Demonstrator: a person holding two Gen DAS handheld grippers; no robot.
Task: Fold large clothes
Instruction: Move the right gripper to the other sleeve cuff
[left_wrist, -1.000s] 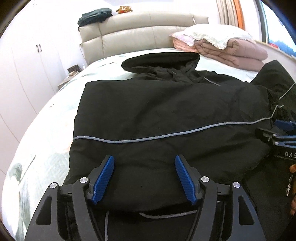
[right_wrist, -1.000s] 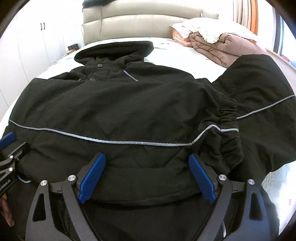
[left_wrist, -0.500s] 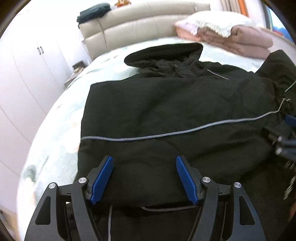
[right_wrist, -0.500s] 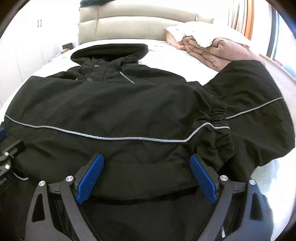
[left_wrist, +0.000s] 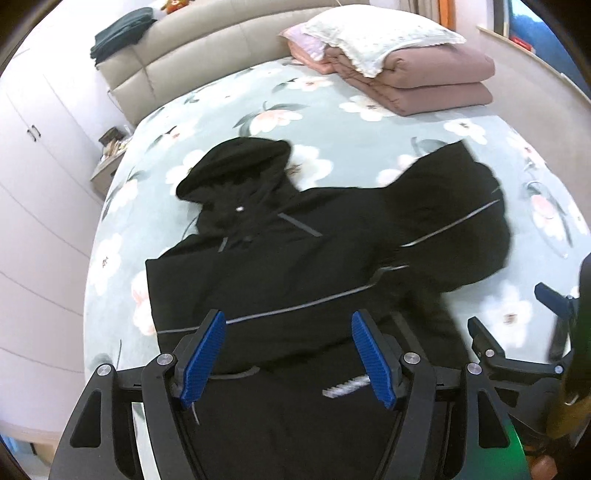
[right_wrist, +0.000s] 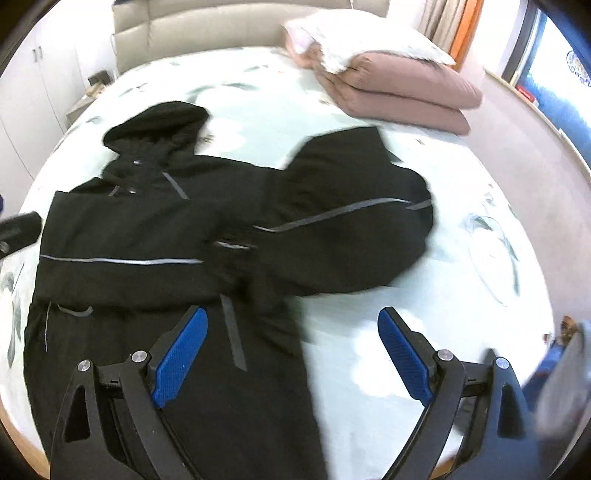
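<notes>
A black hooded jacket (left_wrist: 295, 266) with thin grey reflective stripes lies on the bed, hood toward the headboard. One sleeve is folded across its chest; the other sleeve (right_wrist: 351, 221) spreads out to the right. My left gripper (left_wrist: 288, 354) is open and empty, held above the jacket's lower part. My right gripper (right_wrist: 291, 354) is open and empty, above the jacket's right edge and the sheet. The right gripper also shows at the right edge of the left wrist view (left_wrist: 517, 332).
The bed (left_wrist: 332, 110) has a pale floral sheet. A folded pink quilt (left_wrist: 424, 77) with a white pillow (left_wrist: 376, 33) lies at the far right. A beige headboard (left_wrist: 207, 51), white wardrobes (left_wrist: 33, 155) and a bedside table (left_wrist: 107, 162) stand at the left.
Both grippers have risen and pulled back from the jacket, so the whole jacket and more of the bed are in view. Both stay open.
</notes>
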